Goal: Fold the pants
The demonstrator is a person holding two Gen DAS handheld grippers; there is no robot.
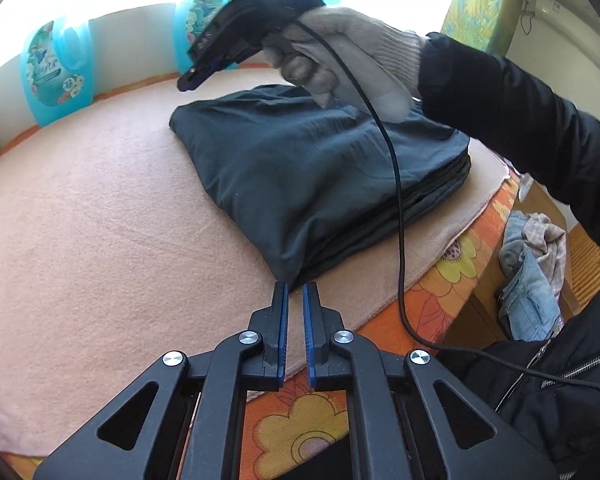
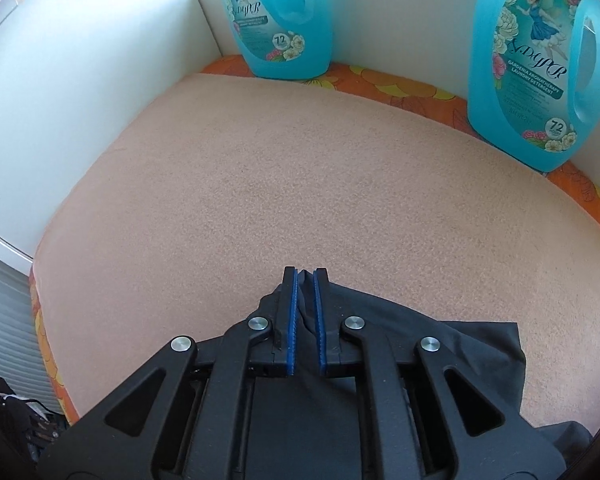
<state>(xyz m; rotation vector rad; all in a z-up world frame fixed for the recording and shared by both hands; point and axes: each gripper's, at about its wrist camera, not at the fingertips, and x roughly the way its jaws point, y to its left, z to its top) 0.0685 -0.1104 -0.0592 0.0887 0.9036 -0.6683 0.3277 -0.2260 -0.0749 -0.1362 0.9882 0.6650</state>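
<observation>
The dark pants [image 1: 312,168] lie folded in a thick stack on the pink blanket [image 1: 100,220] that covers the counter. The left claw [image 1: 295,290] sits just at the near corner of the stack, its blue pads [image 1: 285,320] a little apart with nothing between them. The right claw [image 2: 305,276] is clamped on a bit of the dark cloth, which bunches up between its pads. A gloved hand [image 1: 340,48] holds that right claw over the far side of the stack. Two blue soap jugs [image 2: 540,64] stand at the far edge, by the white wall.
</observation>
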